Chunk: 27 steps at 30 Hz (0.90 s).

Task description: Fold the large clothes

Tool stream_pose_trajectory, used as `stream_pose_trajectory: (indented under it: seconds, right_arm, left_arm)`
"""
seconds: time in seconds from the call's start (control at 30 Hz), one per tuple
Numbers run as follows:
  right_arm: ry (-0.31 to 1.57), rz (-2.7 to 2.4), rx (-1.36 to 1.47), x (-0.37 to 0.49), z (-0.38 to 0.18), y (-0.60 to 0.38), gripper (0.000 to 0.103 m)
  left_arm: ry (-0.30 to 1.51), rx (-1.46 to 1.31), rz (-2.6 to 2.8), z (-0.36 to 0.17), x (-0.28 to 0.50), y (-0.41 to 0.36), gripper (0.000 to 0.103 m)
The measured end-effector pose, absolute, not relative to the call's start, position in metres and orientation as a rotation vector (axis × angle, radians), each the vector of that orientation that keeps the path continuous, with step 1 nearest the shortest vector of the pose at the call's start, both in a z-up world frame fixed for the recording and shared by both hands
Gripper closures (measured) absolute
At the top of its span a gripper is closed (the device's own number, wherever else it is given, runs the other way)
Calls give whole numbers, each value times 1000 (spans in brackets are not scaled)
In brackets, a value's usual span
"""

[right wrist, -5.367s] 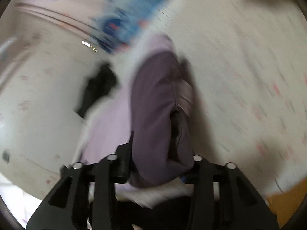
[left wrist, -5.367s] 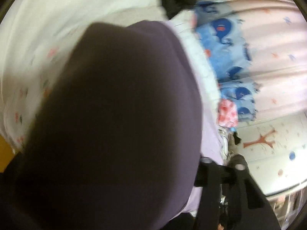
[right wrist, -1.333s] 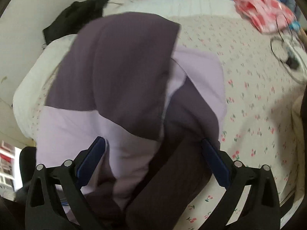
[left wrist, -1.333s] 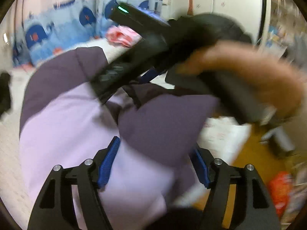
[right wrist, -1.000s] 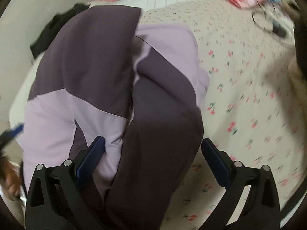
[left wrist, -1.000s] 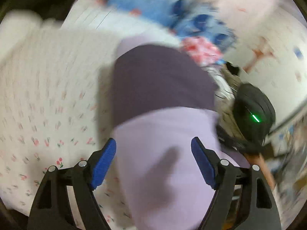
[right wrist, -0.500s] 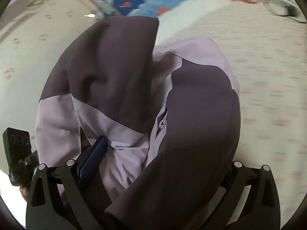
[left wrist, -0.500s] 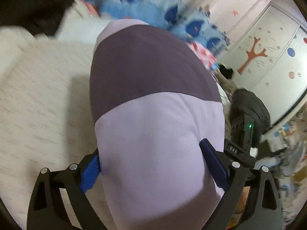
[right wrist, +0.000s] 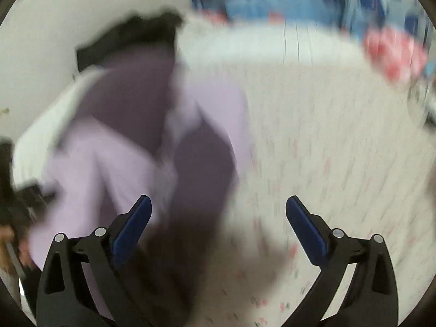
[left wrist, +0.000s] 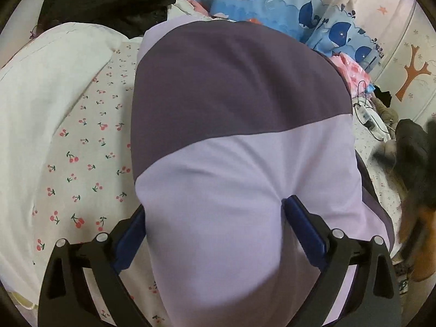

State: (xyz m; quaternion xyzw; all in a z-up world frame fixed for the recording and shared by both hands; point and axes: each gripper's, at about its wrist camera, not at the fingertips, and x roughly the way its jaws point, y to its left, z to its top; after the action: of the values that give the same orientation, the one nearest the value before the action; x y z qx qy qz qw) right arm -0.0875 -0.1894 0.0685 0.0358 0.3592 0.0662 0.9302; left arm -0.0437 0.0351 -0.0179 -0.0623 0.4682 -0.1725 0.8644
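- The two-tone garment (left wrist: 239, 141), dark purple above and pale lilac below, lies in a thick folded bundle on the bed (left wrist: 81, 147), over a cherry-print sheet.
- The left claw (left wrist: 215, 234) stands wide and its jaws are opening; the lilac end of the garment bulges between the 2 blue pads (left wrist: 305, 229), and whether they press it I cannot tell.
- The right claw (right wrist: 218, 229) is spread wide and holds nothing; the view is blurred, with the garment's near edge (right wrist: 169, 147) under its left pad.
- A black garment (left wrist: 109, 2) lies at the bed's far corner, near a whale-print blue fabric (left wrist: 272, 2) and a pink bundle (left wrist: 351, 70).
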Motion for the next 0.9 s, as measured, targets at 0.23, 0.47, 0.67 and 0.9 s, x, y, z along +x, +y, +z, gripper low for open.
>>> stream_pose_trajectory:
  seconds: [0.23, 0.47, 0.67, 0.9]
  right_arm:
    - [738, 227, 138, -3, 69, -113, 7]
    - [769, 199, 565, -17, -51, -175, 7]
    - [739, 183, 429, -31, 10, -200, 7]
    - [779, 57, 472, -77, -80, -212, 7]
  left_arm:
    - [946, -139, -424, -28, -51, 49, 7]
    - [869, -97, -553, -27, -55, 40, 5]
    - [847, -83, -445, -24, -66, 43, 5]
    - [788, 23, -361, -10, -87, 23, 6]
